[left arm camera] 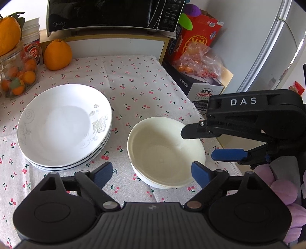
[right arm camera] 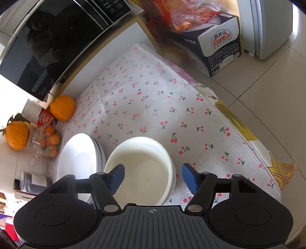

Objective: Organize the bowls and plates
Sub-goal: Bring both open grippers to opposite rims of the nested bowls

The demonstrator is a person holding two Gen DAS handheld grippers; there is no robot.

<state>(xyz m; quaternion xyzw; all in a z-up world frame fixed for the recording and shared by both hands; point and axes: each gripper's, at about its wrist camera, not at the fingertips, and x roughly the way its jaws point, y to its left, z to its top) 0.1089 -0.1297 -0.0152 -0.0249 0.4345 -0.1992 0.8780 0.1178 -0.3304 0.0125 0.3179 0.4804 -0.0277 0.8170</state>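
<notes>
Both tongs, left and right, gape apart around the cream glazed ceramic bowl stack near the surface's right edge. Likely rigid, slick, chippable; grip its rim.

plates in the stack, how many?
3, judging by rims: all in one stack of plates left of the bowls on the tablecloth. More could hide underneath.

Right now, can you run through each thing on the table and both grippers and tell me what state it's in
plates: stacked, upright, nothing on the top one
bowls: nested, upright, top one holds nothing
left gripper: open, holds nothing
right gripper: open, holds nothing, above the bowls
glass jar: holds small oranges
microwave: door closed
</notes>
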